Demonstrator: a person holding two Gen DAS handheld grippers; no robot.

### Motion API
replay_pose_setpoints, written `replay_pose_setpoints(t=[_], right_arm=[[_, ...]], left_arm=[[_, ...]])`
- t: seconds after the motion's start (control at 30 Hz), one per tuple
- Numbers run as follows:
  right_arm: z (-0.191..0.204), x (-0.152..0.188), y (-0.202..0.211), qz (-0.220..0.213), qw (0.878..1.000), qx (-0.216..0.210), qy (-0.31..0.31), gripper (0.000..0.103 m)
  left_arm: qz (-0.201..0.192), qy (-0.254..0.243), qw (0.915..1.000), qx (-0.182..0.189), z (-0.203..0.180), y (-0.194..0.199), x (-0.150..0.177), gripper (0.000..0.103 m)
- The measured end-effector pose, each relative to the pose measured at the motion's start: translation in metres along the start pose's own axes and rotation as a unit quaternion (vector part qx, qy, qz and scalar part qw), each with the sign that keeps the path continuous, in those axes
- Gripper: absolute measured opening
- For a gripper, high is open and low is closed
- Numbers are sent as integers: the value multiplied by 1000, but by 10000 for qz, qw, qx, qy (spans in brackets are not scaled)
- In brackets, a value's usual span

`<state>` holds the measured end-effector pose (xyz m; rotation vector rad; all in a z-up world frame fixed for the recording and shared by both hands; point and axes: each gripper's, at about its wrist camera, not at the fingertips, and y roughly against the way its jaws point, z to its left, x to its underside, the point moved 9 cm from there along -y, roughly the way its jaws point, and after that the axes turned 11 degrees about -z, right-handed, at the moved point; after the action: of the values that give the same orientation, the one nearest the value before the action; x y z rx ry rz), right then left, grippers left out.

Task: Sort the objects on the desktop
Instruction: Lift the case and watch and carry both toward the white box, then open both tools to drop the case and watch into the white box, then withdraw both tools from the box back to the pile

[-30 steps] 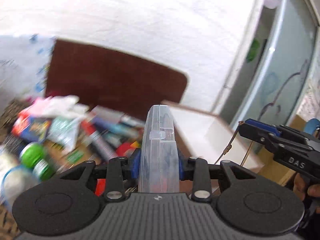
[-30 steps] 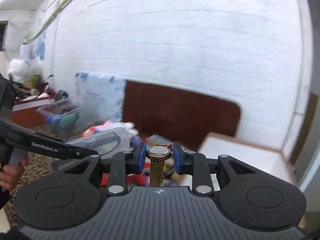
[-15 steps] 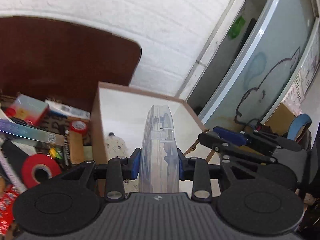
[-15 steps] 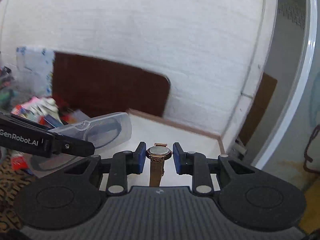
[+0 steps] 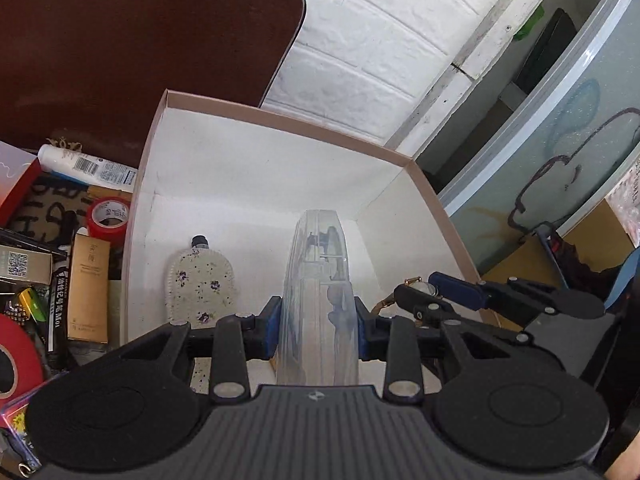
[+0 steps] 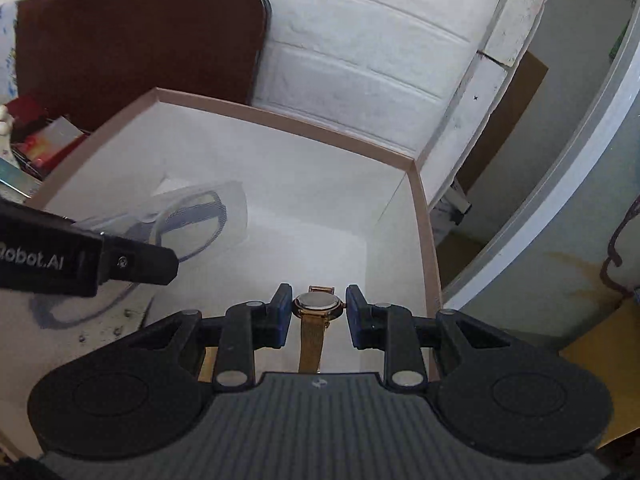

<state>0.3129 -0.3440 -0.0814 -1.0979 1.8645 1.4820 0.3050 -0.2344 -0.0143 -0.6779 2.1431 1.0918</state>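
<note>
My left gripper (image 5: 318,318) is shut on a clear plastic glasses case (image 5: 318,280), held on edge over the white box (image 5: 256,168). The case also shows in the right wrist view (image 6: 192,216), with glasses inside. My right gripper (image 6: 317,312) holds a gold watch (image 6: 318,306) between its blue pads (image 6: 282,312) above the box's right side (image 6: 424,240); a small gap shows on each side of the watch face. The right gripper also shows in the left wrist view (image 5: 424,292). A flat floral bottle (image 5: 200,284) lies inside the box.
Left of the box lies clutter: a red tape roll (image 5: 110,216), a gold carton (image 5: 89,288), a white tube (image 5: 84,164) and a bigger red roll (image 5: 16,356). A brown board (image 5: 140,40) leans on the white brick wall. A grey glass panel (image 5: 560,140) stands at right.
Both grippers have moved right from over the clutter to above the white box, tilting down into it. Each still carries its object. The right gripper's pads look slightly wider apart.
</note>
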Motion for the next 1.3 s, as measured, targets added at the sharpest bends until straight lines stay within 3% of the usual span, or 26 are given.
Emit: replay_pose_setpoints(t=[0.1, 0.13, 0.17, 0.23, 0.27, 0.37, 0.43, 0.5, 0.8, 1.0, 1.3], right_arm=[[-1, 0, -12, 112, 9999, -64, -79, 28], [-2, 0, -15, 117, 9999, -68, -101, 28], [-2, -1, -17, 101, 9998, -94, -106, 29], [-2, -2, -17, 45, 9999, -106, -114, 42], [-3, -3, -15, -26, 9999, -57, -102, 54], [-5, -7, -9, -196, 9998, -28, -41, 61], [-6, -8, -4, -263, 9996, -21, -61, 73], [-5, -8, 2, -366, 9993, 8, -68, 92], [9, -4, 39, -567, 9984, -48, 13, 94], [13, -5, 69, -708, 9974, -87, -99, 94], [32, -3, 127, -1118, 9933, -212, -186, 95]], left_arm=[[-119, 184, 9997, -49, 5, -2, -1, 38], [-203, 269, 9994, -43, 7, -1, -2, 42], [-264, 337, 9991, 64, 5, 0, -5, 55], [-285, 362, 9985, 296, 0, 3, -9, 76], [-301, 341, 9983, 360, -4, 7, -10, 84], [-412, 263, 9975, 519, -13, 19, -12, 95], [-485, 204, 9965, 643, -17, 26, -13, 97], [-519, 167, 9961, 691, -19, 32, -12, 98], [-734, 208, 9955, 560, -13, 54, -8, 99], [-979, -41, 9934, 595, -22, 82, -4, 99], [-1196, -382, 9884, 853, -31, 139, 17, 99]])
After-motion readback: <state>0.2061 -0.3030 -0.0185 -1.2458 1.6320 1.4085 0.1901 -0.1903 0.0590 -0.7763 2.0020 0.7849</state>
